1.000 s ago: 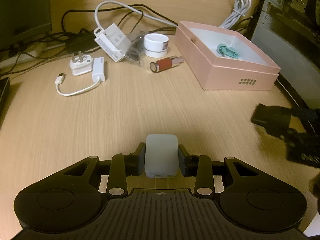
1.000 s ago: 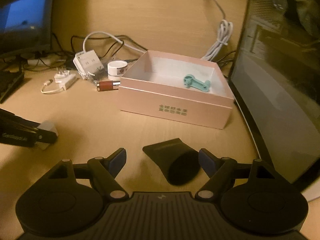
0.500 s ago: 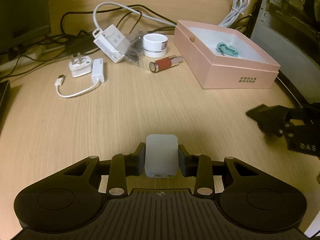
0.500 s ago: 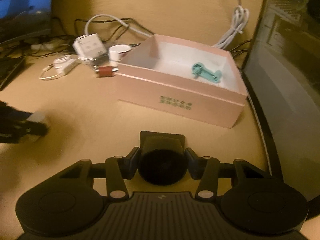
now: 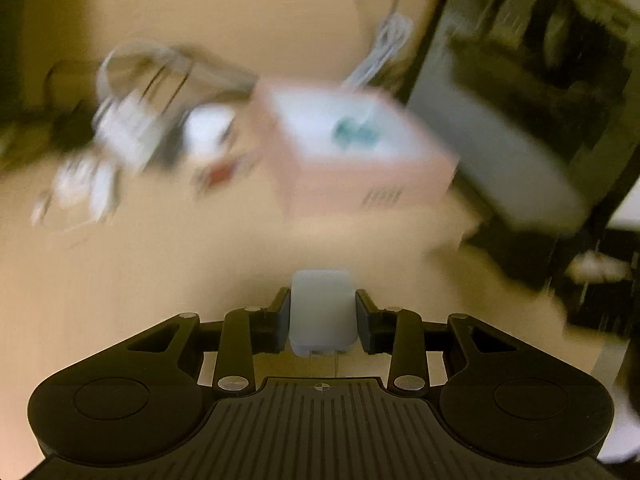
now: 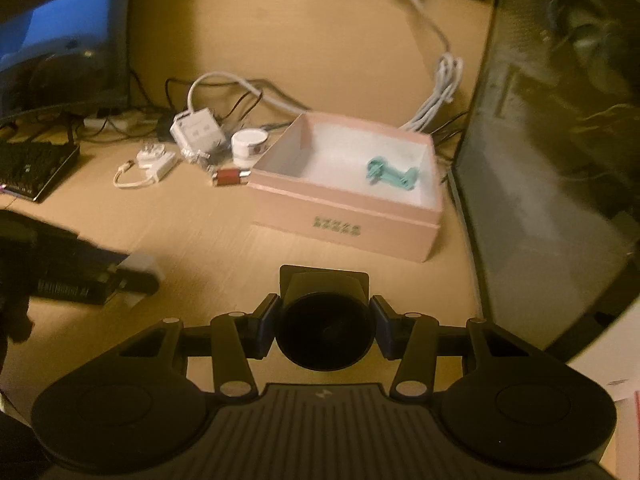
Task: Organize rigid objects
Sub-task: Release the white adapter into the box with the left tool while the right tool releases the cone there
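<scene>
My left gripper is shut on a pale grey charger block, held above the wooden desk. The left wrist view is blurred; the open pink box lies ahead of it with a teal part inside. My right gripper is shut on a black funnel-shaped piece, its round mouth facing the camera. Beyond it sits the pink box holding the teal part. The left gripper with the grey block shows at the left of the right wrist view.
Left of the box lie a red and silver cylinder, a white round jar, a white adapter with cables, a white plug and a small white dongle with a cable. A monitor and keyboard stand at left, a dark case at right.
My right gripper closed on the black funnel-shaped piece and lifted it off the desk. My left gripper rose with the grey block and swung toward the box; its view is now blurred.
</scene>
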Action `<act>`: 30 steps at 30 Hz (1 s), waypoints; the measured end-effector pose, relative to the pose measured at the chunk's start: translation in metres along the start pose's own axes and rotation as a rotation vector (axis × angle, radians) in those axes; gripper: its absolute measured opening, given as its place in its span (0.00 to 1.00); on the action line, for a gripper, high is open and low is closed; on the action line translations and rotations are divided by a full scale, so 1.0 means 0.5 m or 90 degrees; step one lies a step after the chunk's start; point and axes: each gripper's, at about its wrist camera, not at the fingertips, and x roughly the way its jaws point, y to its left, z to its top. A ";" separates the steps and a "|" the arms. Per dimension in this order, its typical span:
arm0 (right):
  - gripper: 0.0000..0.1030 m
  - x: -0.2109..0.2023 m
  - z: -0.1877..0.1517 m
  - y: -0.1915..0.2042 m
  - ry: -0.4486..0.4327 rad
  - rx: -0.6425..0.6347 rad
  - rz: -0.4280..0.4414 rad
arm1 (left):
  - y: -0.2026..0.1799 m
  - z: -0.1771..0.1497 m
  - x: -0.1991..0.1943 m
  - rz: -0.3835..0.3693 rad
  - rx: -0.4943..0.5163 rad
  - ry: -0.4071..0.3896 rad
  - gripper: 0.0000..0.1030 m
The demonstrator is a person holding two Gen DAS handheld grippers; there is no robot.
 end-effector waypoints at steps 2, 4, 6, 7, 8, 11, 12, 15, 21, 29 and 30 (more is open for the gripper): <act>0.47 -0.015 0.004 -0.009 -0.016 0.004 -0.008 | -0.022 0.075 0.008 -0.014 0.024 -0.038 0.36; 0.47 -0.025 0.015 -0.019 -0.034 0.009 -0.016 | -0.044 0.155 0.020 -0.021 0.044 -0.077 0.36; 0.47 -0.032 0.026 -0.027 -0.050 0.011 -0.024 | -0.066 0.231 0.039 -0.026 0.072 -0.105 0.36; 0.47 -0.036 0.032 -0.031 -0.058 0.012 -0.029 | -0.076 0.264 0.055 -0.025 0.084 -0.111 0.36; 0.47 -0.038 0.038 -0.035 -0.066 0.014 -0.034 | -0.081 0.296 0.078 -0.026 0.088 -0.111 0.36; 0.47 -0.042 0.047 -0.042 -0.078 0.016 -0.046 | -0.066 0.344 0.177 -0.024 0.042 -0.082 0.35; 0.47 -0.041 0.048 -0.044 -0.078 0.016 -0.049 | -0.055 0.343 0.210 -0.017 0.012 -0.068 0.34; 0.47 -0.032 0.044 -0.049 -0.067 0.011 -0.061 | -0.030 0.323 0.247 -0.017 -0.037 -0.060 0.34; 0.47 0.012 0.047 -0.074 -0.029 0.028 -0.057 | 0.027 0.251 0.118 -0.006 -0.092 -0.142 0.34; 0.47 0.128 0.212 -0.097 -0.067 0.019 -0.028 | 0.143 0.037 -0.020 0.086 -0.190 -0.058 0.34; 0.47 0.149 0.239 -0.097 -0.076 0.018 -0.034 | 0.158 0.017 -0.031 0.099 -0.209 -0.050 0.34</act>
